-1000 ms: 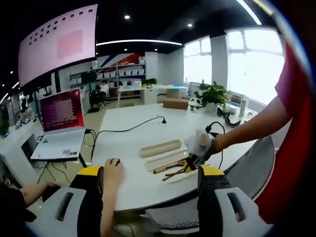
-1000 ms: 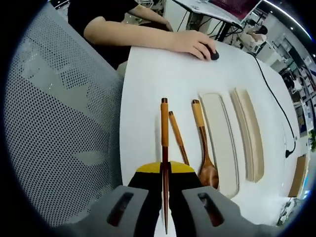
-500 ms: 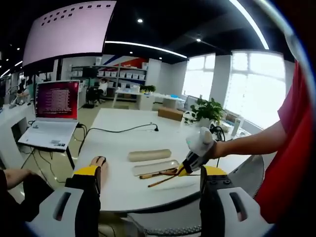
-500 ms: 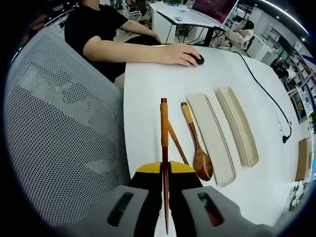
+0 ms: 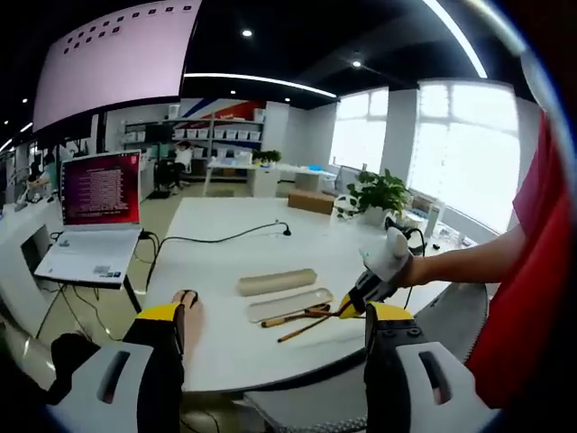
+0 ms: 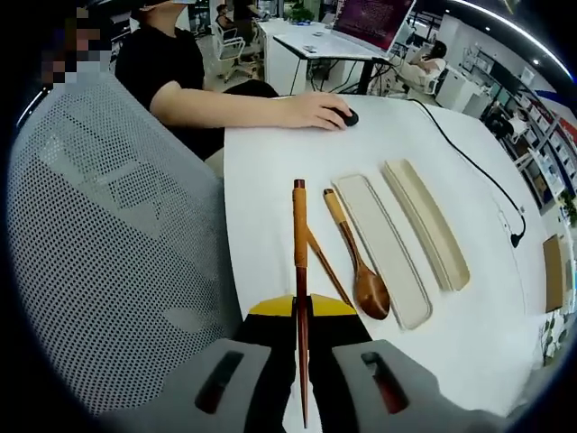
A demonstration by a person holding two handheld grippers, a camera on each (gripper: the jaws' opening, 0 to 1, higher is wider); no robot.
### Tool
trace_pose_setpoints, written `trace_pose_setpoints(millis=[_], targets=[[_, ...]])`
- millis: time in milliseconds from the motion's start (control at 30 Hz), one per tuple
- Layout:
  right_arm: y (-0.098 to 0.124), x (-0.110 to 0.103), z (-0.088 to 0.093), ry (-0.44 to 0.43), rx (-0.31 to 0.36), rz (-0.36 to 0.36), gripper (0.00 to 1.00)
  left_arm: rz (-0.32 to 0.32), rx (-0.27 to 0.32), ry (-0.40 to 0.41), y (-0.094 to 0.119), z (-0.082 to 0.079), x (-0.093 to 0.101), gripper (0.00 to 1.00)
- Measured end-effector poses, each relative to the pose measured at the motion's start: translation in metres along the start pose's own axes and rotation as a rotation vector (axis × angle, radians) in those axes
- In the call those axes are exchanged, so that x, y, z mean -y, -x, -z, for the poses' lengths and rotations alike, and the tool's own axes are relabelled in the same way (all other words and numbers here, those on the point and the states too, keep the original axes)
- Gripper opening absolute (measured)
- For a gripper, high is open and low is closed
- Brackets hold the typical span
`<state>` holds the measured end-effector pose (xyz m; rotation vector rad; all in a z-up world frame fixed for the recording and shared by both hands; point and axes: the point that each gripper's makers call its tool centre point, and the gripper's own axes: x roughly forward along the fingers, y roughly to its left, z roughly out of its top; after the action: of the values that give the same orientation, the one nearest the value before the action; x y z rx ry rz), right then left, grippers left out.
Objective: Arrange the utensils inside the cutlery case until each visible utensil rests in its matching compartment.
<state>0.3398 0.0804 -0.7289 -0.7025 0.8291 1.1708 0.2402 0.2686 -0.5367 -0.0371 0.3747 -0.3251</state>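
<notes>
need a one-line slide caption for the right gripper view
Right gripper shut on a wooden chopstick above the white table, with second chopstick, wooden spoon and open cutlery case alongside.

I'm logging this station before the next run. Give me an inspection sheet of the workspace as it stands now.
Surface: white table, mostly bare.
Job's things: open case tray with its lid beside it; wooden spoon and one chopstick lie on the table next to the tray; second chopstick is held above the table.
Clutter: computer mouse under a person's hand.
Grippers: right tool shut on the second chopstick; left tool open, holding nothing.
Cables: black cable across the table.
Surroundings: mesh chair, laptop, potted plant.
</notes>
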Motion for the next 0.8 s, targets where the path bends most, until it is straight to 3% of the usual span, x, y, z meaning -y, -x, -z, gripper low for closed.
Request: trace_pose_setpoints(millis=[100, 267, 433, 533, 633, 700, 800], targets=[[0.004, -0.002, 0.006, 0.002, -0.001, 0.000, 0.00, 0.011, 0.005, 0.048, 0.007, 0.005, 0.003, 0.88], [0.009, -0.006, 0.008, 0.036, -0.025, -0.026, 0.00, -0.032, -0.012, 0.071, 0.015, 0.012, -0.004, 0.88], [0.014, -0.004, 0.006, 0.139, -0.041, -0.007, 0.00, -0.065, -0.024, 0.082, 0.019, 0.017, -0.003, 0.87], [0.018, -0.003, 0.001, 0.178, -0.031, -0.019, 0.00, -0.112, -0.037, 0.070, 0.025, 0.016, -0.002, 0.85], [0.021, 0.002, -0.004, 0.218, -0.022, -0.013, 0.00, -0.119, -0.022, 0.069, 0.036, 0.010, 0.008, 0.86], [0.021, 0.006, -0.006, 0.210, -0.023, -0.015, 0.00, -0.144, -0.028, 0.067, 0.042, 0.010, 0.010, 0.86], [0.019, 0.008, -0.006, 0.122, -0.028, -0.056, 0.00, -0.175, -0.005, 0.100, 0.042, 0.011, 0.009, 0.86]])
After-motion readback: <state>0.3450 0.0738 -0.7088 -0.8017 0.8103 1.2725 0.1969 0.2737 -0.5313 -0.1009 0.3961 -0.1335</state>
